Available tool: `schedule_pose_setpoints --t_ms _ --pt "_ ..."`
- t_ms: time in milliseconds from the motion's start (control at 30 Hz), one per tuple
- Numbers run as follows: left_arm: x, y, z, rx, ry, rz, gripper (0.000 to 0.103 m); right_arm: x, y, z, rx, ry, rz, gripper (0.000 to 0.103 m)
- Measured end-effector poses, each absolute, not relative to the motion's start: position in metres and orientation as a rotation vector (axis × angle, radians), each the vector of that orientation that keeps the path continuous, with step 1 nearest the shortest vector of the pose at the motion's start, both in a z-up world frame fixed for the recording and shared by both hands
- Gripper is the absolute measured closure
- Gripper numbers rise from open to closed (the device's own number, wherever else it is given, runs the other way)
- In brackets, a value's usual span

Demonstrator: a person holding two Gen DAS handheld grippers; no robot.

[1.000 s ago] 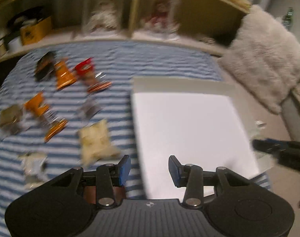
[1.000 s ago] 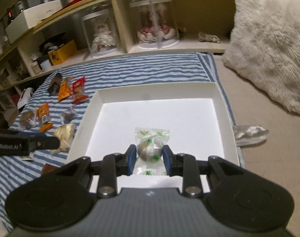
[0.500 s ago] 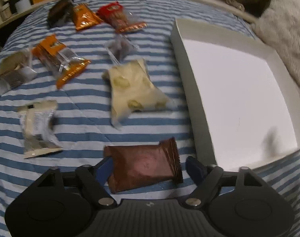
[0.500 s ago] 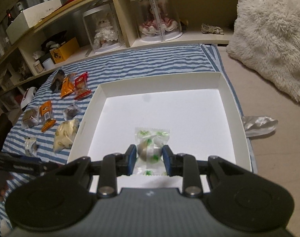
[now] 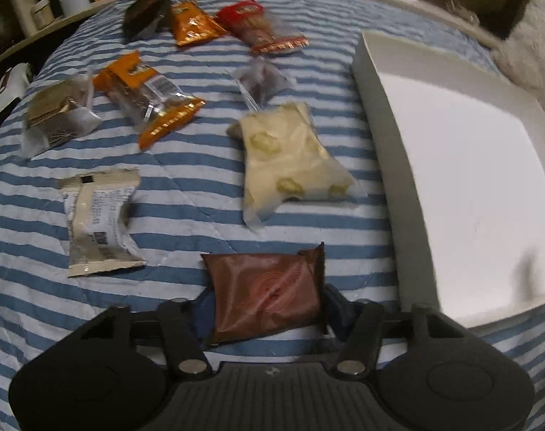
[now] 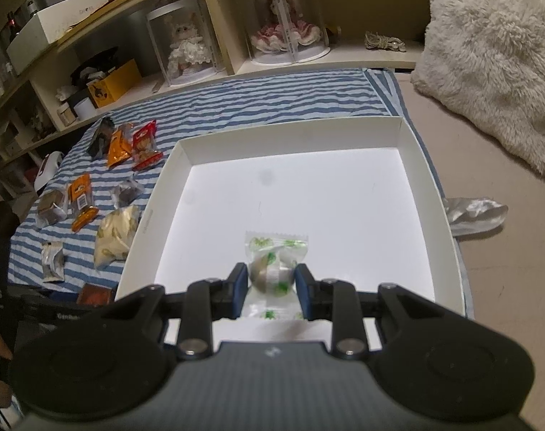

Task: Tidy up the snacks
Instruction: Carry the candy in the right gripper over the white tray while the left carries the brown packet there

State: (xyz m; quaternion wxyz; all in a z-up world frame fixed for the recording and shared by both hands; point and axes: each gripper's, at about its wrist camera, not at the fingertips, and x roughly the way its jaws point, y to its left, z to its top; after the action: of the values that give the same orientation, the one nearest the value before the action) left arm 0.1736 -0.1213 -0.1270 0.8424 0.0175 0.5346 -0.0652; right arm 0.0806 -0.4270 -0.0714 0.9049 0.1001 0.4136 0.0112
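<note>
- Left wrist view: the left claw (image 5: 269,305) has just been closing around the brown snack packet (image 5: 269,296) lying on the striped bed cover (image 5: 186,212); its blue pads sit against the packet's sides
- Right wrist view: the right claw (image 6: 269,289) is clamped on the green-printed wrapped sweet (image 6: 272,269), held over the near edge of the white box (image 6: 416,151)
- Step in hand, I judge: gathering snacks into the box
- Next: lift the brown packet to the box, and release the sweet inside
- Other packets lie scattered on the cover left of the box
</note>
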Motion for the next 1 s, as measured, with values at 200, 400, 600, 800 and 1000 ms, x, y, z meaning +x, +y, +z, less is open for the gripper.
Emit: schedule_pose_setpoints --t_ms 200,400,600,800,1000 --pt "0.171 -0.123 -0.094 0.000 1.039 -0.155 0.046 0.080 -0.429 -0.069 0.204 0.843 0.024 0.069" --pt "0.168 -0.156 -0.059 -0.011 0.967 -0.247 0.046 0.078 -0.435 -0.067 0.208 0.831 0.018 0.069" --pt "0.170 -0.207 -0.054 -0.010 0.965 -0.341 0.046 0.076 -0.447 -0.066 0.212 0.826 0.002 0.069" --pt "0.174 -0.256 -0.061 -0.018 0.980 -0.412 0.046 0.074 -0.465 -0.071 0.215 0.833 -0.030 0.069" --pt "0.178 -0.295 -0.070 -0.062 1.011 -0.481 0.045 0.075 -0.486 -0.078 0.225 0.845 -0.062 0.069"
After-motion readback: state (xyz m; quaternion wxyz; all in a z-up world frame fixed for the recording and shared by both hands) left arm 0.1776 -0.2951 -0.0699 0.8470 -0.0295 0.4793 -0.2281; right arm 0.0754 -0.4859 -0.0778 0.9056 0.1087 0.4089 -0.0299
